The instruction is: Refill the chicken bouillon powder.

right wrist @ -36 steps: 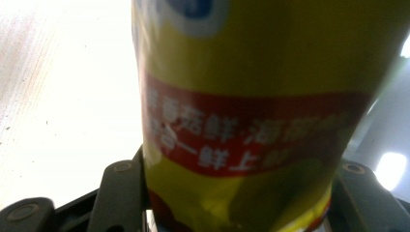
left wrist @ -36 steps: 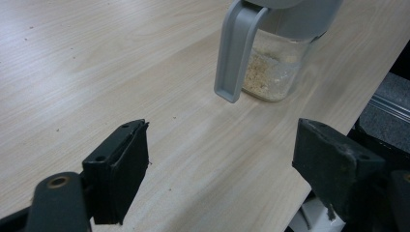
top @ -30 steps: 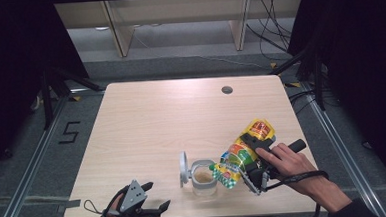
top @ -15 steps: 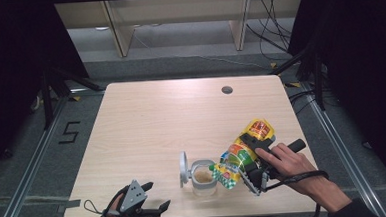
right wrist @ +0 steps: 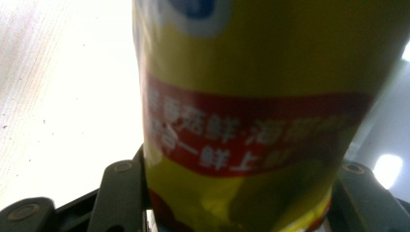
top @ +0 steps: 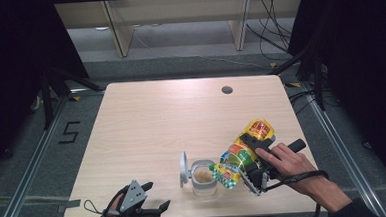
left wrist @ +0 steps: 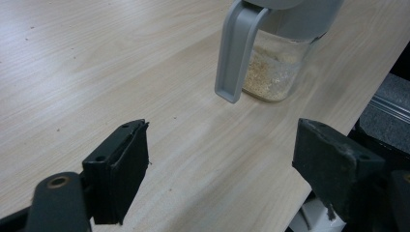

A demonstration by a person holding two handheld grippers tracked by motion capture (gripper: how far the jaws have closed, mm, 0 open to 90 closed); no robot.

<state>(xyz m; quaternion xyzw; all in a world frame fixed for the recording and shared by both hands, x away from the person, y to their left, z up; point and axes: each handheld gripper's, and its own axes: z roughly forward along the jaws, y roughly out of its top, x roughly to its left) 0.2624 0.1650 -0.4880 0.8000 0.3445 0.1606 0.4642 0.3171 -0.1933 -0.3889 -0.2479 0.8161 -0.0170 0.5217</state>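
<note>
Right gripper [top: 240,162] clamped on a yellow snack bag [top: 243,150], jaws pressing both its sides; in the right gripper view the bag [right wrist: 241,111] sits squarely between the black jaws. Bag tilted, open mouth down over the jar [top: 203,177], touching the jar's rim on its right side. Jar is clear, holds pale crumbs, lid [top: 184,168] flipped up on the jar's left. Jar stands near the table's [top: 171,114] front edge. Left gripper [top: 153,198] rests on the table left of the jar, well apart from it, jaws spread wide, nothing between them; the left gripper view looks at the jar [left wrist: 273,67] and its grey lid [left wrist: 237,53].
</note>
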